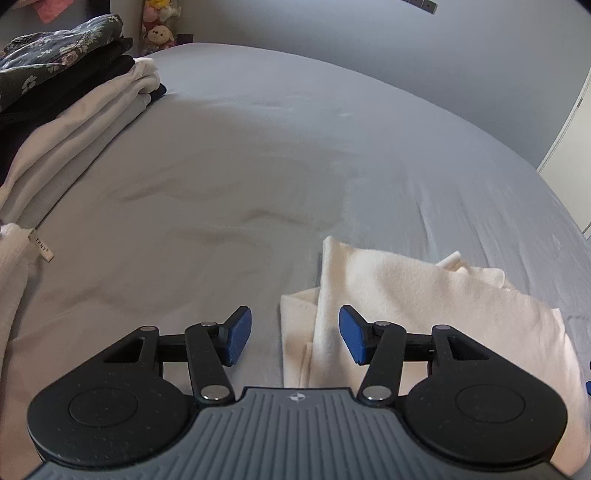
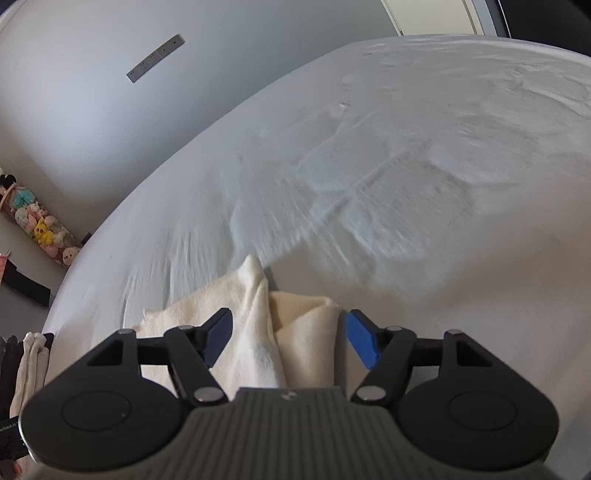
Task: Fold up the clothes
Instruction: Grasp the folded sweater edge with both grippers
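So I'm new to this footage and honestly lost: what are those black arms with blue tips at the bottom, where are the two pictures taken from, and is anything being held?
Those are two hand-held grippers; a person carries one in each hand, and a wide-angle camera on each looks forward along its fingers. One picture comes from the left gripper, the other from the right gripper. The blue parts are the grip pads.

Both look down on a bed with a grey sheet. On it lies a cream garment, partly folded. At the far left is a stack of folded clothes, with soft toys behind it by the wall.

Nothing is held. Both grippers stand open: the cloth lies between the right one's pads, unpinched, while the left one sits over the garment's edge.
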A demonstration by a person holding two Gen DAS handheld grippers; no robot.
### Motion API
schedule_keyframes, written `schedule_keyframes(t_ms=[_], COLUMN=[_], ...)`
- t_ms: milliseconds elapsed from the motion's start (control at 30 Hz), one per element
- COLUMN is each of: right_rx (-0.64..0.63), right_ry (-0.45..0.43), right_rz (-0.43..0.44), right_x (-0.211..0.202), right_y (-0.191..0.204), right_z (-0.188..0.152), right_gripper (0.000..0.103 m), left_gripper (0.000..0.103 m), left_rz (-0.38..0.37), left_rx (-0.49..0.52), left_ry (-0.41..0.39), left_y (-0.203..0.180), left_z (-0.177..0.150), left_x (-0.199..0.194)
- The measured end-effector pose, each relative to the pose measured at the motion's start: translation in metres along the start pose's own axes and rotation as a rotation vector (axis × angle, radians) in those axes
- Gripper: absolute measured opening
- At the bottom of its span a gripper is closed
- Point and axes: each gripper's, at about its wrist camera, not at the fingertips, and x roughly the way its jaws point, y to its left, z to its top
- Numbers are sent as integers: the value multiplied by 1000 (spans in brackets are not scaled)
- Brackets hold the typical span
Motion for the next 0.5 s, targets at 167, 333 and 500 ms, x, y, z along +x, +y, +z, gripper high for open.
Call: schedule_keyframes(t_ms=[167, 333, 500], right_rx=[5, 7, -18], right_ry=[48, 94, 107], right_rz=[22, 9, -10], right_x=[-5, 3, 7], right_y=[-3, -5, -6], right_z=[-13, -20, -25], right_gripper=[71, 57, 48], left_gripper=[60, 55, 55], left_rz=[-20, -4, -17], left_rx=[-9, 45, 29], left_ry=[46, 94, 110], left_y=[-1, -9, -4], left_z=[-11, -21, -25], left_x=[0, 11, 19])
